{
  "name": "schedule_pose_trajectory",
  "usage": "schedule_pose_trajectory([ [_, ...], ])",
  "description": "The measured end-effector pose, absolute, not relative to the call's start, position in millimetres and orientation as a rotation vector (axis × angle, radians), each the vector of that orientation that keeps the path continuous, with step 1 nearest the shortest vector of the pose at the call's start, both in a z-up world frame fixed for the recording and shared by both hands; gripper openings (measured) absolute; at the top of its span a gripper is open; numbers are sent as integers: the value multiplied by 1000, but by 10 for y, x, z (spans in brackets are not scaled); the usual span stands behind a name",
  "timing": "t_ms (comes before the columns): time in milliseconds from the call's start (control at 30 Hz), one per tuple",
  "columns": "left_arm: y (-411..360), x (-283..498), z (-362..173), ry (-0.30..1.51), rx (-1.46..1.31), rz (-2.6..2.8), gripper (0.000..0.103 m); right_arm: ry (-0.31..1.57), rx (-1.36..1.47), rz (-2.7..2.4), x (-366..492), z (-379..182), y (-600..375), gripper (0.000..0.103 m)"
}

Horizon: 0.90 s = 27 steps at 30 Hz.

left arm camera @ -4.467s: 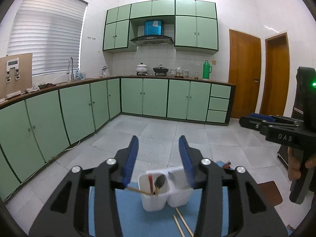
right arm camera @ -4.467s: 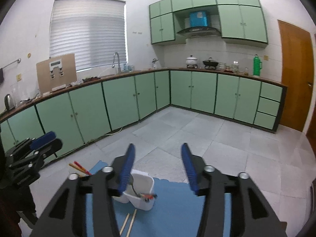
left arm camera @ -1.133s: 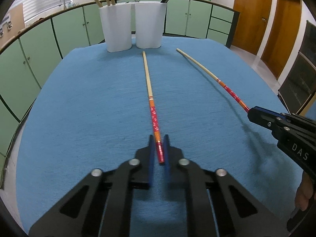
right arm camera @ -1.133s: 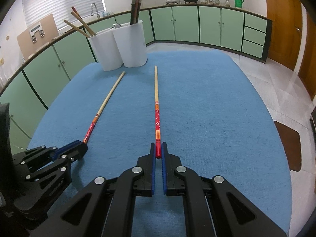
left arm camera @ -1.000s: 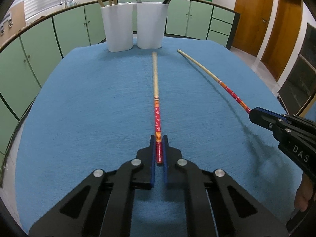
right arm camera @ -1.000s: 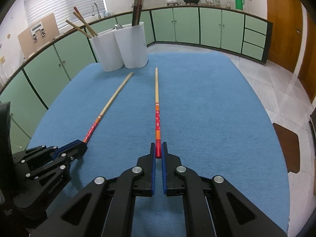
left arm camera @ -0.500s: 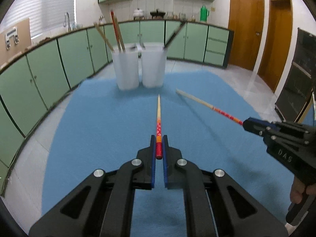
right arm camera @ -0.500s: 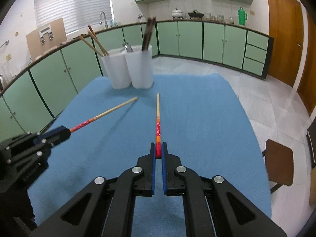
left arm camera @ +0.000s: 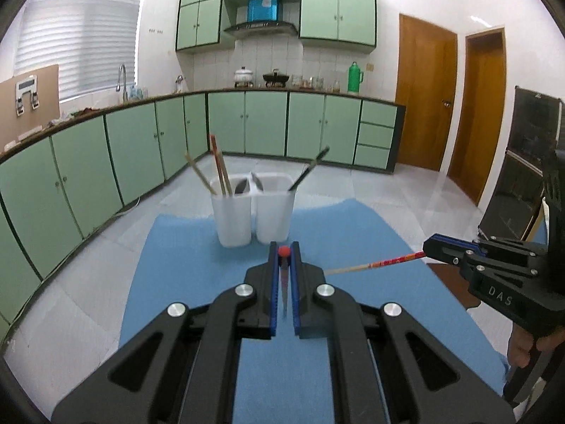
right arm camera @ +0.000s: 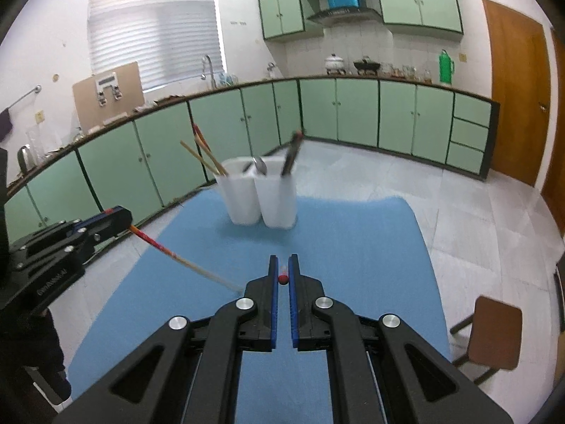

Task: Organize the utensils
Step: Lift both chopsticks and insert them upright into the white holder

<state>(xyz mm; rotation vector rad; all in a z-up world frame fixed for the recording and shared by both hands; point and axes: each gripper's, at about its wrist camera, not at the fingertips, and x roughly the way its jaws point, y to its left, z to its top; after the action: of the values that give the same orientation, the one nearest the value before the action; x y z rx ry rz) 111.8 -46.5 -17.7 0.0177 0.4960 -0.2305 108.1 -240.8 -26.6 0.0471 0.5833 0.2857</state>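
Above a blue table mat [left arm camera: 183, 265], the left gripper [left arm camera: 283, 252] is clamped on one red-ended chopstick [left arm camera: 283, 251] at frame centre. The right gripper [right arm camera: 282, 268] pinches a second chopstick [right arm camera: 282, 278]. A white twin utensil holder [left arm camera: 252, 212] stands just beyond, upper centre, already holding chopsticks and spoons.

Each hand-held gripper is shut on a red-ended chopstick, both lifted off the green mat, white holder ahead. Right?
Wrong on one point: the mat is blue, not green, as the right wrist view shows. The rest holds: left hand-held gripper and right hand-held gripper each clamp a red-ended chopstick, lifted, white holder ahead.
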Motion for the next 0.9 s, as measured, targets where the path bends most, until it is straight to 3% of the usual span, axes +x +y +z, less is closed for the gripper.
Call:
schedule_pose_trajectory([
  [533,-446,1193,232,414,33,-280,5,550,0,434,1402,393,-2107,5],
  [900,-372,1530,740,290,50,-256,5,420,-26,450,1826,1025,-1977,5],
])
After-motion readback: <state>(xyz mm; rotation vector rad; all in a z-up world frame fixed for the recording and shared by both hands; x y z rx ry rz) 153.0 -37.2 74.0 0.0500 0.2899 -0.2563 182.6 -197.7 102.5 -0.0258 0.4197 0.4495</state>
